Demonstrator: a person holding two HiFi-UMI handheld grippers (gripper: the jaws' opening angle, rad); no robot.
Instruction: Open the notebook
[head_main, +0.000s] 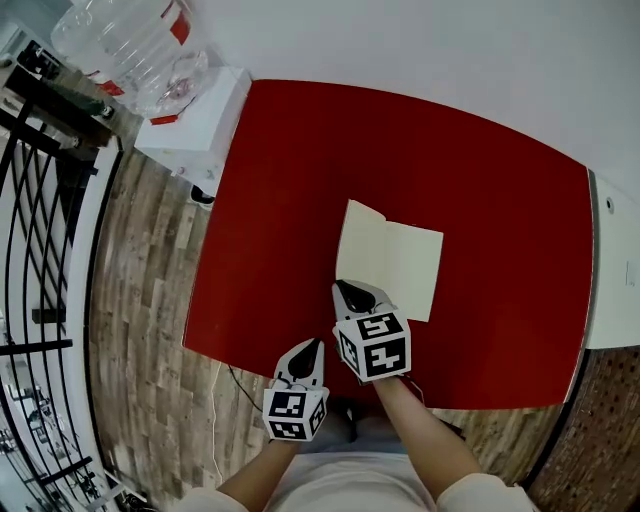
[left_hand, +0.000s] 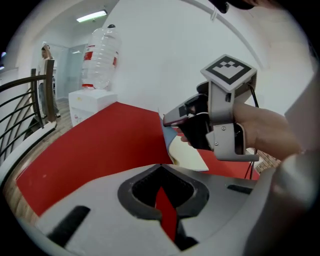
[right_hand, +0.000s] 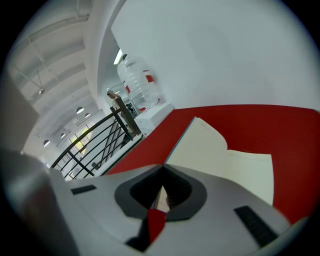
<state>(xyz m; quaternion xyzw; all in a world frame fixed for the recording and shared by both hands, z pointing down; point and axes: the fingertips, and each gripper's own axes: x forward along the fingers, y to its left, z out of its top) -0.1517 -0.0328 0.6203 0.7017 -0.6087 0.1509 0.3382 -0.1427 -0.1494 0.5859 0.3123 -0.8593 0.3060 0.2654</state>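
The left gripper (head_main: 306, 352) hangs nearest, over the near edge of the surface (head_main: 480, 180), fingers (left_hand: 210, 200) clenched on nothing. Just beyond, the right gripper (head_main: 352, 294) pinches the notebook (head_main: 400, 262) by its cover (right_hand: 200, 142), raised and tilted. Pages show, but the cover is not laid flat, so the opening looks about half done.

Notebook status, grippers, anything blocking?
Right gripper shut on the notebook cover edge, cover lifted, pages showing. Left gripper shut, empty, near table edge. No obstruction seen.

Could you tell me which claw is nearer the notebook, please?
Right. The right claw pinches the notebook's left cover at its near corner; the left claw hangs apart, by the table's front edge.
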